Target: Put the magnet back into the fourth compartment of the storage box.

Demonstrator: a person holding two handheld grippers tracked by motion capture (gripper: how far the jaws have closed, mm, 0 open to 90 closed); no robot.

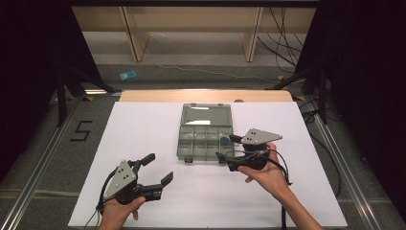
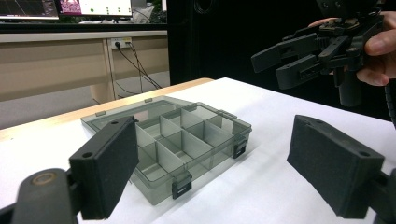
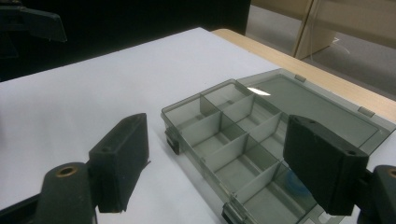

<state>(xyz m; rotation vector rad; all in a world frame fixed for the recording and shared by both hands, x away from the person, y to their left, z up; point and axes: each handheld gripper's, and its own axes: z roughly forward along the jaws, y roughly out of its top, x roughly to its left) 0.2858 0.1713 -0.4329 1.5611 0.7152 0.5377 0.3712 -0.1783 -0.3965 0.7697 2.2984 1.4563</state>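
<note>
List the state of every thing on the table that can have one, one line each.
Organizer box: open, lid laid flat back on the table.
Blue item: lying in a right-hand compartment of the box.
Other compartments: look empty.
Left claw: open, holding nothing, off to the box's left.
Right claw: open, holding nothing, at the box's right front corner.

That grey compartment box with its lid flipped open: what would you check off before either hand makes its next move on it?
1. Box lid open, lying flat: ok.
2. Compartment box sits square on the white table: ok.
3. Left gripper open, holding nothing: ok.
4. Right gripper open, at the box's right front corner: ok.
5. Blue item lies in a right-hand compartment: ok; what it is: cannot tell.
6. Other compartments hold nothing: cannot tell, since the fingers hide some.
</note>
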